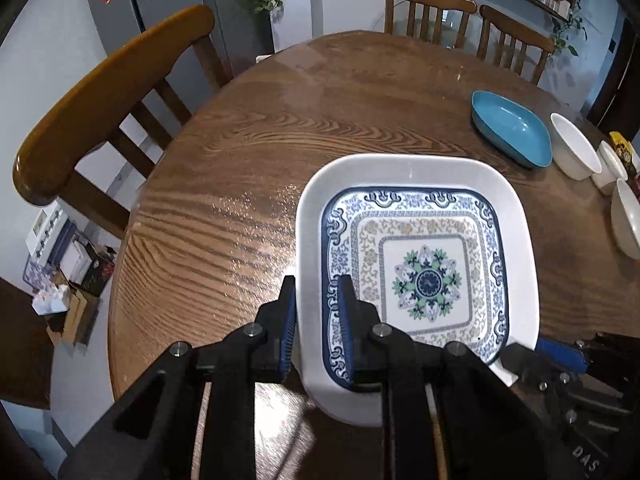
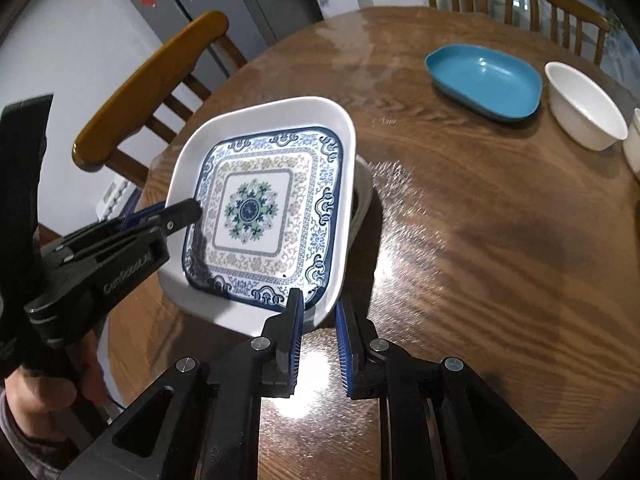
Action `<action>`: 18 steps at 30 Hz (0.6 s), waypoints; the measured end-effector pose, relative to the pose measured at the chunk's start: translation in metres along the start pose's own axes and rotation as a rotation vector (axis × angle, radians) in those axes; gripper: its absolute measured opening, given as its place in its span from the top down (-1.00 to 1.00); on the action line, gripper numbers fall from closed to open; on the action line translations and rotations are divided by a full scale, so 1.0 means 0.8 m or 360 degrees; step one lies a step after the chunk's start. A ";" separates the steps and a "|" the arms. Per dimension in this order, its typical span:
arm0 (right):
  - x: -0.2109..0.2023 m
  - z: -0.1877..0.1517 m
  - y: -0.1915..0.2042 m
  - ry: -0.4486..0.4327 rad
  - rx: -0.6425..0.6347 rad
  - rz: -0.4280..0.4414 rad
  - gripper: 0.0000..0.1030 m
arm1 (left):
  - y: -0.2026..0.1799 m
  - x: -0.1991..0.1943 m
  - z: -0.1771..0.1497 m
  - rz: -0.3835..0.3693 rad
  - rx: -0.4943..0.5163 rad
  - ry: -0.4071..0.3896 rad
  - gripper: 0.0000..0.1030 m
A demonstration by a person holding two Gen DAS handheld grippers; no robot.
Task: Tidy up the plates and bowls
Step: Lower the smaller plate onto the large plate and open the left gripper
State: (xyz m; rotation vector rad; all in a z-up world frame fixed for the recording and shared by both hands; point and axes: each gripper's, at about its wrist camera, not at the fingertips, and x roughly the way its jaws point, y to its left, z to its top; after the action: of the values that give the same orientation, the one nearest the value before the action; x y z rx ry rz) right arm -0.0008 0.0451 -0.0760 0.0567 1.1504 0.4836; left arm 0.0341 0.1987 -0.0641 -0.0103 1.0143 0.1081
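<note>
A square white plate with a blue floral pattern [image 1: 420, 248] [image 2: 260, 208] is held tilted above the round wooden table [image 1: 240, 152]. My left gripper [image 1: 318, 312] is shut on its left rim; it also shows in the right wrist view [image 2: 182, 212]. My right gripper [image 2: 318, 320] straddles the plate's near right corner with its jaws a little apart, and it shows at the plate's right corner in the left wrist view [image 1: 532, 356]. Another white dish [image 2: 362, 192] lies under the plate, mostly hidden. A blue dish [image 1: 510, 128] [image 2: 486, 80] and a white bowl [image 1: 574, 146] [image 2: 584, 106] sit at the far right.
More white bowls [image 1: 626, 220] stand at the table's right edge. Wooden chairs [image 1: 104, 92] [image 1: 428, 8] ring the table at the left and back. A grey fridge [image 1: 160, 8] stands behind. Boxes [image 1: 68, 272] sit on the floor at left.
</note>
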 end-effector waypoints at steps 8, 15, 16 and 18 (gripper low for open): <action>0.003 -0.001 0.008 0.0050 -0.0003 -0.0012 0.52 | -0.005 0.009 0.001 0.0052 0.0083 0.0026 0.62; -0.013 -0.003 0.017 -0.0025 -0.0098 -0.0125 0.40 | -0.016 0.002 0.003 0.0050 0.0126 -0.0009 0.58; -0.015 -0.004 0.017 -0.0033 -0.0111 -0.0135 0.40 | -0.017 0.001 0.004 0.0051 0.0128 -0.0015 0.54; -0.021 -0.007 0.018 -0.0060 -0.0142 -0.0170 0.40 | -0.018 -0.005 0.005 0.0057 0.0121 -0.0034 0.33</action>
State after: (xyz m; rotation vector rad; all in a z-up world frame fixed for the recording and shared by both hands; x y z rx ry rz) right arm -0.0159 0.0507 -0.0598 -0.0724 1.0878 0.4366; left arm 0.0367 0.1839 -0.0597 0.0784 0.9966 0.1021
